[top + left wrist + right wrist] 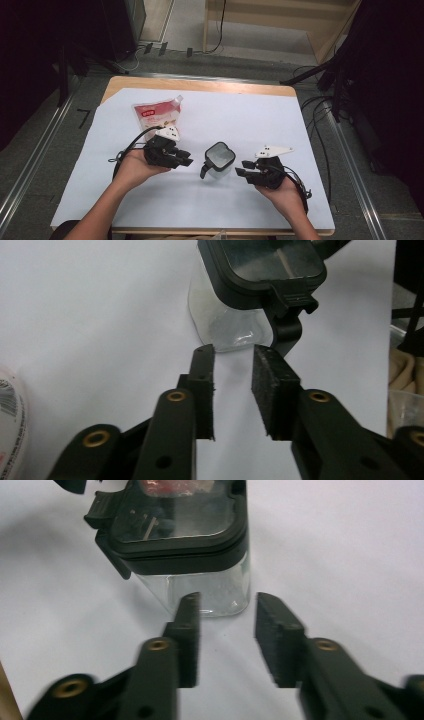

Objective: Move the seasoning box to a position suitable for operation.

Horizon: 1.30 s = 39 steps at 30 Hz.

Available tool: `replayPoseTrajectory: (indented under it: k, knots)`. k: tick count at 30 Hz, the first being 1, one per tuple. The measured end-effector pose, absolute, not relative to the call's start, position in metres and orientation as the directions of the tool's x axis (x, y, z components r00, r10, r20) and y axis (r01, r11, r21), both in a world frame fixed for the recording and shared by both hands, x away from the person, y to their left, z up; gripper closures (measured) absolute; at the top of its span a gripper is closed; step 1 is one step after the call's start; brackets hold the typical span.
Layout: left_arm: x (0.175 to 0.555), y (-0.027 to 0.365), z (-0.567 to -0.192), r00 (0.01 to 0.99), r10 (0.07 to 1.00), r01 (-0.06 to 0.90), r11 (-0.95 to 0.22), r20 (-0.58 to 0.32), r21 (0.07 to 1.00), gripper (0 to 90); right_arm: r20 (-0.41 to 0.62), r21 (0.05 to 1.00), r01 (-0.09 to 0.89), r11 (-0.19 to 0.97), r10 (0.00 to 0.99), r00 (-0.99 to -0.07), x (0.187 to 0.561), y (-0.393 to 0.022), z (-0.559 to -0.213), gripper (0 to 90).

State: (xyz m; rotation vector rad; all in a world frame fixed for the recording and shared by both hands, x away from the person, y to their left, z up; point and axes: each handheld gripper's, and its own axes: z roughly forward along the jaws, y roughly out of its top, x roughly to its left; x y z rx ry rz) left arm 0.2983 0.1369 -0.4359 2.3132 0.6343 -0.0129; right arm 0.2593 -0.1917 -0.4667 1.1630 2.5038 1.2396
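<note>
A sheet (240,115) lies on the counter (200,84) and covers most of it. The jar (219,159) stands on the sheet near the middle, toward the near side. The pouch (156,115) lies on the sheet to the far left of the jar, well apart from it. The left hand-held gripper (184,159) sits just left of the jar, near the pouch's near edge. The right hand-held gripper (242,168) sits just right of the jar, so the jar stands between the two.

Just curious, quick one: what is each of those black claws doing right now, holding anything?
Left gripper: open, holding nothing, pointing at the clear jar.
Right gripper: open, holding nothing, just short of the same jar.
</note>
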Motion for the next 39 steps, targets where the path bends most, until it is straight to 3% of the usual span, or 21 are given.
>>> replayPoseTrajectory:
  k: [2,6,39]
  knots:
    - [0.299,0.135,-0.437,0.886,0.428,0.435,-0.626,-0.181,0.648,78.1,0.226,0.718,0.593,0.364,0.684,-0.694,0.26,-0.192,-0.467,70.3]
    - [0.302,0.129,-0.444,0.884,0.42,0.446,-0.625,-0.206,0.641,90.0,0.195,0.733,0.567,0.375,0.683,-0.704,0.261,-0.191,-0.467,90.0]
    - [0.297,0.101,-0.458,0.893,0.388,0.44,-0.641,-0.229,0.629,90.0,0.19,0.716,0.568,0.406,0.67,-0.718,0.269,-0.175,-0.471,90.0]
